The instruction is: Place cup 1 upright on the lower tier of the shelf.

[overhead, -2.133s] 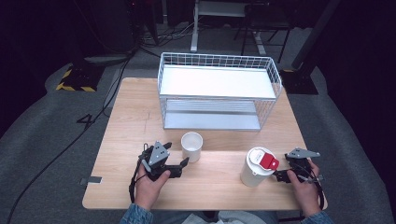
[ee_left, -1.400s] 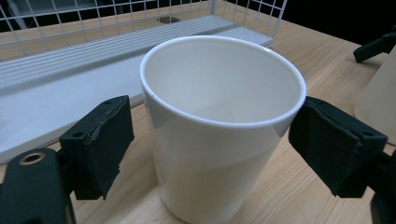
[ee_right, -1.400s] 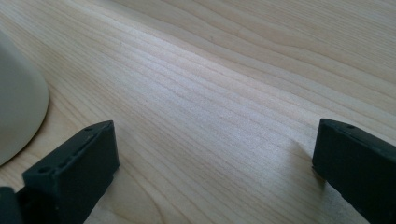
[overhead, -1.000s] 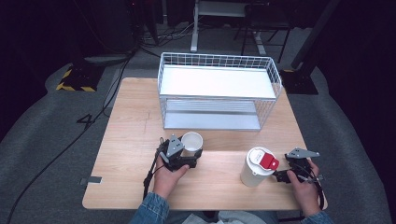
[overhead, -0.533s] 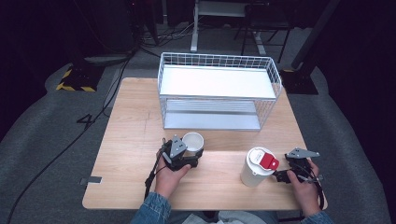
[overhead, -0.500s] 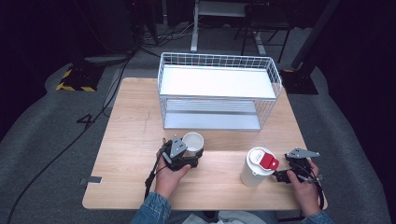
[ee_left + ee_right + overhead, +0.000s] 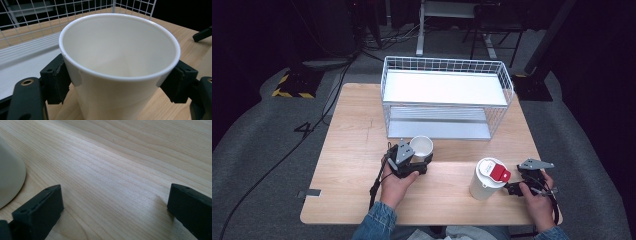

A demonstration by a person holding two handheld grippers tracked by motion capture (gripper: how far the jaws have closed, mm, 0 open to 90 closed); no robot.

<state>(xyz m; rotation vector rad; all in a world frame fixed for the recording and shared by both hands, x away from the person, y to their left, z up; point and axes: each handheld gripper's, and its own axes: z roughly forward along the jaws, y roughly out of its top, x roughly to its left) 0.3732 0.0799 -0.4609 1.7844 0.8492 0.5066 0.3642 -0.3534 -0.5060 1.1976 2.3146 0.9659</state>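
Left gripper view: my left hand-held gripper [image 7: 120, 82] has both pads pressed on the white paper cup [image 7: 120, 72], one on each side below the rim; high view hides that contact. Cup stands upright on the desk [image 7: 357, 130], mouth up, long axis vertical, just before the wire basket [image 7: 447, 97]. My left forearm runs up from the near edge, angled slightly right. Right gripper view: my right hand-held gripper [image 7: 115, 212] hangs low over bare wood, jaws wide apart, holding nothing, just beside the lidded white cup [image 7: 487, 179].
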